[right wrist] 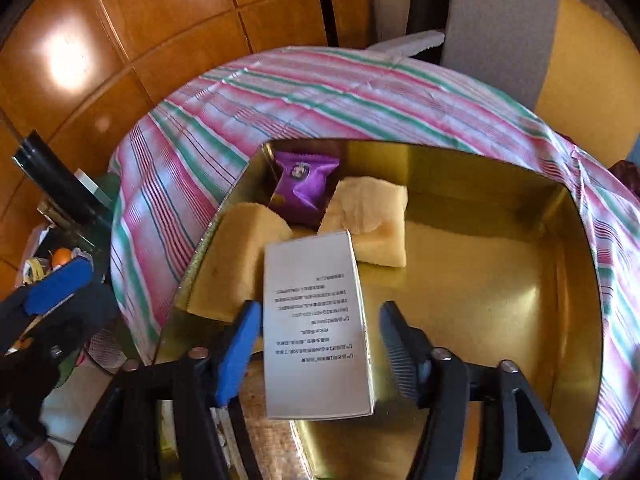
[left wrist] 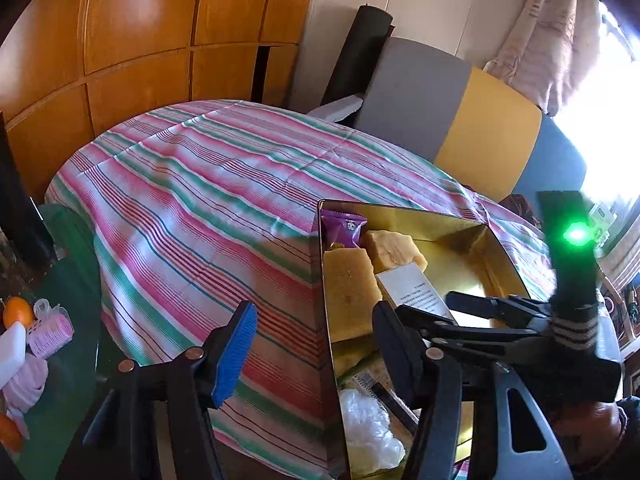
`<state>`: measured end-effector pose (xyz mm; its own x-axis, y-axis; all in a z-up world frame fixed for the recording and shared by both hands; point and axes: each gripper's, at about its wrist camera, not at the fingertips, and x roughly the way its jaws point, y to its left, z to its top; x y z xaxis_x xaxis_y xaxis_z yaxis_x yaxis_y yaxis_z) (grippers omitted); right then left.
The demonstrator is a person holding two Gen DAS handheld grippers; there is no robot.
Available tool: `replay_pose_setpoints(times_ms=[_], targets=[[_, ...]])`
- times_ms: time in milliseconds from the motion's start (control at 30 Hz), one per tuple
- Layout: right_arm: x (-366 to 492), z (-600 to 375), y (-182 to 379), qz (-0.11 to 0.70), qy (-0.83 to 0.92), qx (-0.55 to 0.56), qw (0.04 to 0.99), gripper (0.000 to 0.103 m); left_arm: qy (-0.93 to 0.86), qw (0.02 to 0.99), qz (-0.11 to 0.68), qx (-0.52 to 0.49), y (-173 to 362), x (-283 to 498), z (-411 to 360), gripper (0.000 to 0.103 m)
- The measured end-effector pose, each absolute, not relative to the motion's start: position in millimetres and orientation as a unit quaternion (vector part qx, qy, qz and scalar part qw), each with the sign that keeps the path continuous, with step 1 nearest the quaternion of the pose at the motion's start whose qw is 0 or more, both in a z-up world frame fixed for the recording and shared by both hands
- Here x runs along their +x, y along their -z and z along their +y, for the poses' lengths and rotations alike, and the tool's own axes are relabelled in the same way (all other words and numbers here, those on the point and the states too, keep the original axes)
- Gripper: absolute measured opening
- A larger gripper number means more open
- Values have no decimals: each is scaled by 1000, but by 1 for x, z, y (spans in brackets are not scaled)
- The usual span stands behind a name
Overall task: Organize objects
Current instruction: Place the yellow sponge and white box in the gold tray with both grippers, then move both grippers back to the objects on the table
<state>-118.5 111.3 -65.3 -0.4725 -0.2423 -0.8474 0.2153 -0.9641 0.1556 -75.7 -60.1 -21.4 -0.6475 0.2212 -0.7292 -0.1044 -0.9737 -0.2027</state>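
Note:
A gold tin box [right wrist: 480, 280] stands on the striped tablecloth [right wrist: 320, 92]. Inside lie a purple snack packet [right wrist: 306, 184], two yellow cakes [right wrist: 370, 220] and a white printed carton [right wrist: 316, 332]. My right gripper [right wrist: 316, 344] is open, its fingers on either side of the carton and apart from it. In the left wrist view my left gripper [left wrist: 316, 344] is open and empty at the tin's [left wrist: 472, 232] left wall, over the tablecloth [left wrist: 200, 200]. The right gripper [left wrist: 480, 312] reaches into the tin there, above the carton [left wrist: 416, 288].
A clear plastic bag [left wrist: 368, 436] lies in the tin's near end. Left of the table are an orange [left wrist: 18, 312] and pink packets [left wrist: 52, 332] on a green surface. Grey and yellow chair backs [left wrist: 452, 120] stand behind the table. Wooden panels [left wrist: 140, 40] form the wall.

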Motion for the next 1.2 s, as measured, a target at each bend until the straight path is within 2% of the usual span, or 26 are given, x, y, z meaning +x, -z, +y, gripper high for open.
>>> replay_pose_setpoints(times_ms=[67, 300, 600, 833, 1200], targets=[[-112, 119, 59, -27, 863, 486, 134, 80, -906, 90, -67, -409, 20, -74, -58, 60], [-85, 147, 42, -39, 881, 460, 100, 83, -910, 106, -53, -398, 15, -62, -41, 60], [-44, 192, 22, 13, 908, 418, 18, 86, -905, 148, -26, -397, 13, -47, -4, 60], [-18, 231, 13, 24, 915, 402, -26, 88, -899, 186, 4, -397, 10, -39, 31, 60], [11, 328, 10, -5, 907, 408, -106, 88, -880, 261, 60, -392, 2, -27, 100, 60]])
